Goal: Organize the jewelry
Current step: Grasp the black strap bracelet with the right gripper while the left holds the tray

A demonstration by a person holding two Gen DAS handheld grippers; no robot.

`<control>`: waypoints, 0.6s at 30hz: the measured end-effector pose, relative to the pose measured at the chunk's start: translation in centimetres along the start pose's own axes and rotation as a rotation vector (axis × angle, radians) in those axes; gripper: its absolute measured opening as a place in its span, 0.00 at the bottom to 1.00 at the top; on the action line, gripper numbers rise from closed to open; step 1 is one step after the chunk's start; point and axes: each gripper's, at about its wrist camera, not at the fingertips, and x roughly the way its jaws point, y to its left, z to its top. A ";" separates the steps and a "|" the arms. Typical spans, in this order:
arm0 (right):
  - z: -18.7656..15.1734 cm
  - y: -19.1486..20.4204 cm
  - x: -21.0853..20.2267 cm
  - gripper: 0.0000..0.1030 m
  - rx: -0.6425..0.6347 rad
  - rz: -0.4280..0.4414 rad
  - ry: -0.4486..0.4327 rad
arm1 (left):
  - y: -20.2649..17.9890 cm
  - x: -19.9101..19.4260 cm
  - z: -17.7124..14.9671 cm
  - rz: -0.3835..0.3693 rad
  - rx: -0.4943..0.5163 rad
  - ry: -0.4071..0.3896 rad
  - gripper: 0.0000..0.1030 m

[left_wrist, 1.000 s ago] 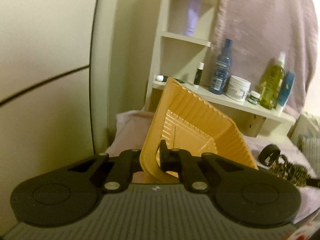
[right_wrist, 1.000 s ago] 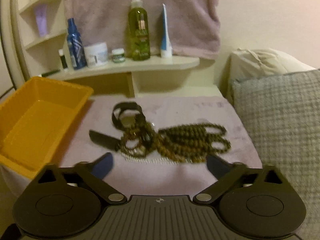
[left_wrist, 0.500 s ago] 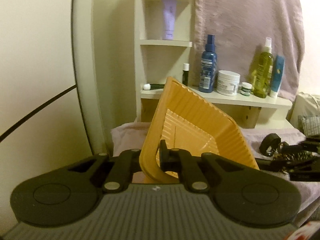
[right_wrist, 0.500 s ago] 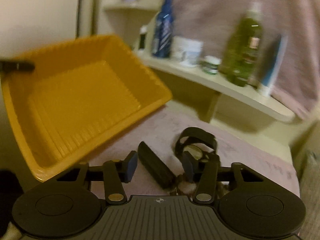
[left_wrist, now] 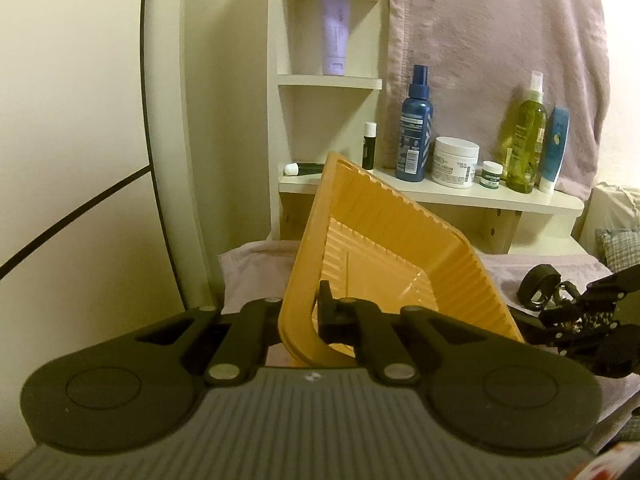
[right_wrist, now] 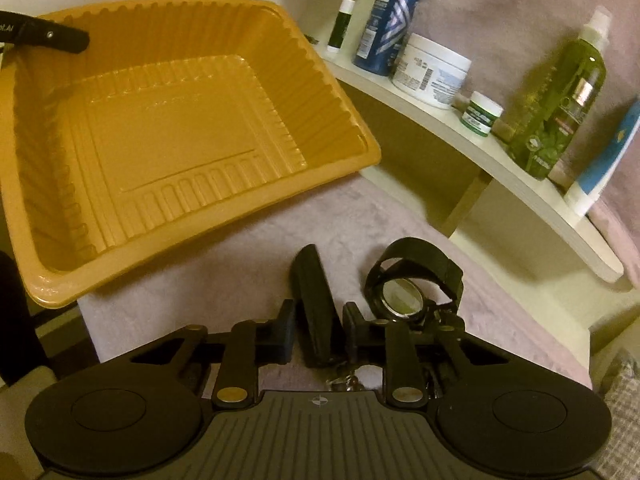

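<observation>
My left gripper (left_wrist: 302, 312) is shut on the near rim of the orange ribbed tray (left_wrist: 400, 240), holding it tilted. The tray (right_wrist: 160, 120) has nothing in it, and one left finger (right_wrist: 48, 36) shows on its far rim. A black wristwatch (right_wrist: 402, 292) lies on the mauve cloth (right_wrist: 240, 248), its loose strap (right_wrist: 316, 300) pointing away from me. My right gripper (right_wrist: 318, 332) is closing with that strap between its pads; a thin gap still shows on each side. From the left wrist view the right gripper (left_wrist: 592, 304) sits low over the jewelry pile, hiding most of it.
A white shelf (right_wrist: 500, 168) behind the cloth carries a blue spray bottle (right_wrist: 384, 24), a white cream jar (right_wrist: 432, 72), a small green jar (right_wrist: 482, 112) and a green bottle (right_wrist: 560, 100). A mauve towel (left_wrist: 500, 40) hangs above. A checked cushion (left_wrist: 620, 248) lies right.
The right gripper swung left and down from over the bead pile to the watch strap, rolled, and narrowed its jaws around it. The left gripper kept its hold on the tray and rolled slightly.
</observation>
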 end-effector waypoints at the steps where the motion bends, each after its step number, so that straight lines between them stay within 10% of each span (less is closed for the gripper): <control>1: -0.1 0.0 -0.1 0.23 0.011 -0.006 -0.004 | 0.0 0.0 0.0 -0.001 0.003 -0.002 0.05; 18: 1.1 0.4 0.5 0.22 0.017 -0.034 0.021 | 0.2 0.0 -0.4 -0.004 0.009 0.007 0.04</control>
